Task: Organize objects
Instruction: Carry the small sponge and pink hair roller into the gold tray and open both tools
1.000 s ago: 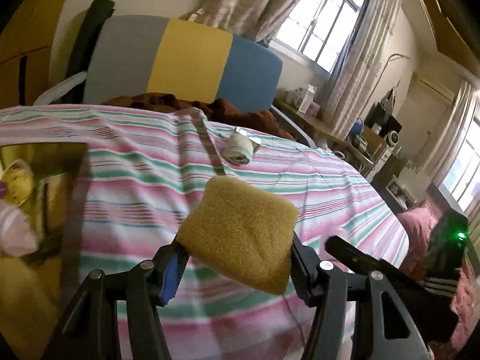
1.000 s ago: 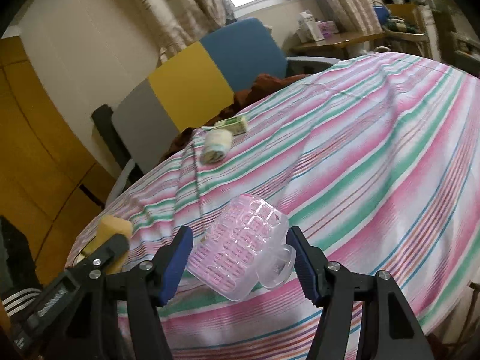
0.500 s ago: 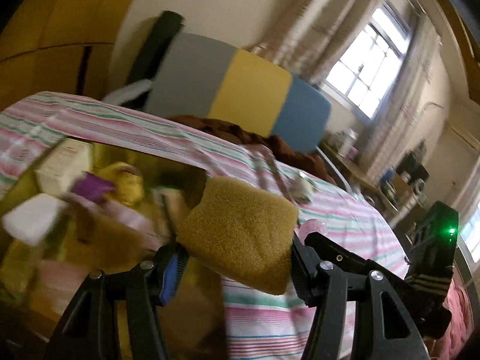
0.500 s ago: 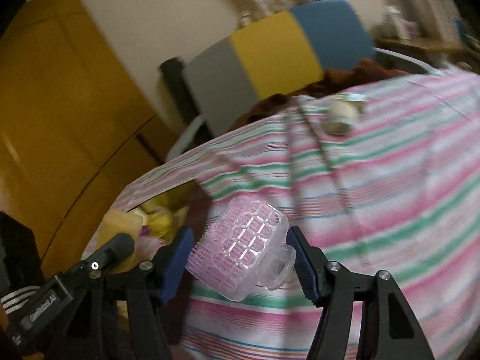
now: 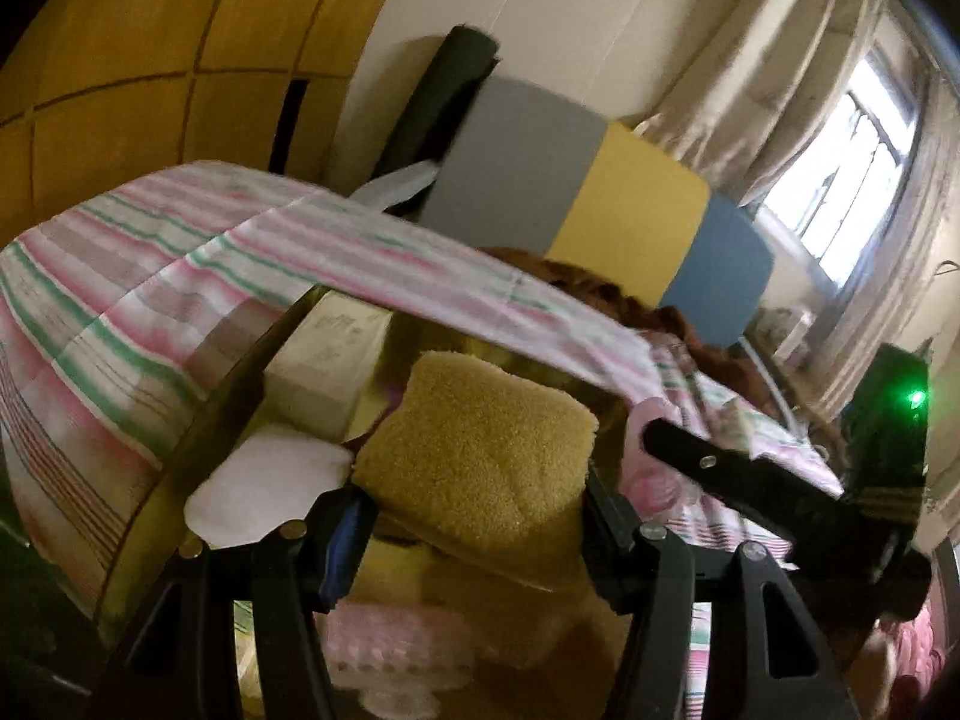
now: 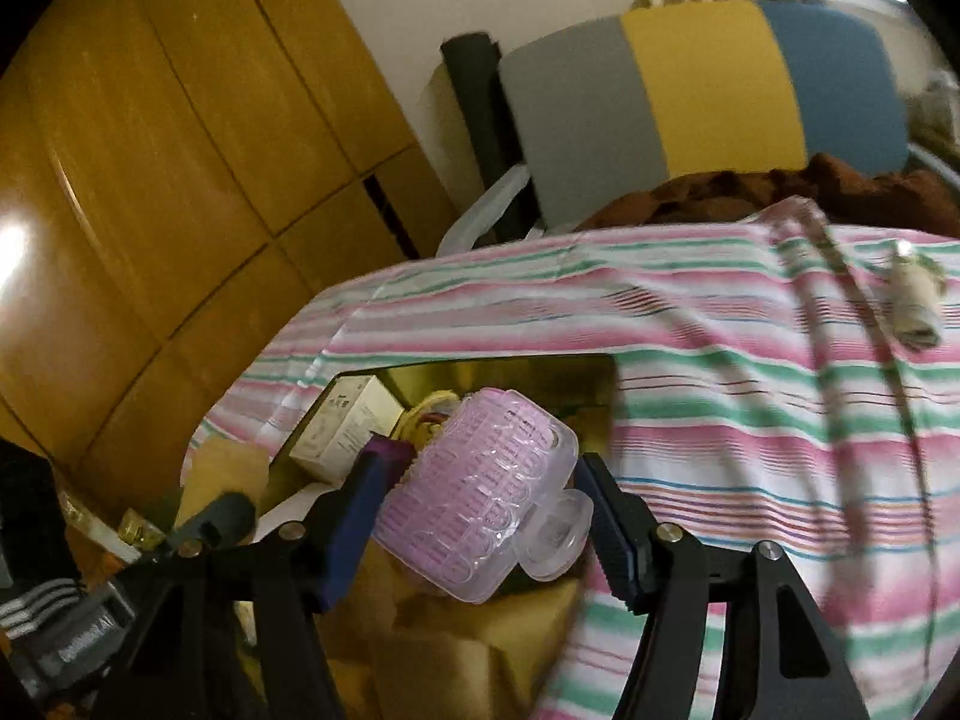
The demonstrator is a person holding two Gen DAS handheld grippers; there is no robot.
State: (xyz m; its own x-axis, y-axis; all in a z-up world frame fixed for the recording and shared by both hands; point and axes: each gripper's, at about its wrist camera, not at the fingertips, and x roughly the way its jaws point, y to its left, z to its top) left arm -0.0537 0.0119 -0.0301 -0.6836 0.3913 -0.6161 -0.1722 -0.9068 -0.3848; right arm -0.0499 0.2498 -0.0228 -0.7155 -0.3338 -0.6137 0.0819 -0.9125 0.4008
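My left gripper (image 5: 474, 516) is shut on a yellow sponge (image 5: 480, 456) and holds it over an open yellow box (image 5: 138, 534) set among the striped cloth. My right gripper (image 6: 480, 516) is shut on a pink plastic roller (image 6: 480, 492) with a clear cap, over the same box (image 6: 540, 369). Inside the box lie a white carton (image 6: 348, 426), a white pad (image 5: 264, 486), a purple item (image 6: 390, 450) and other small things. The right gripper's body (image 5: 750, 474) shows at the right of the left wrist view.
A pink, green and white striped cloth (image 6: 750, 396) covers the surface. A small rolled bundle (image 6: 912, 306) lies on it at the far right. A grey, yellow and blue cushion (image 6: 702, 90) stands behind. A yellow wooden cabinet (image 6: 150, 150) is on the left.
Both grippers have swung left from the open striped cloth to above the yellow box, each still holding its object. The box contents now fill the lower views.
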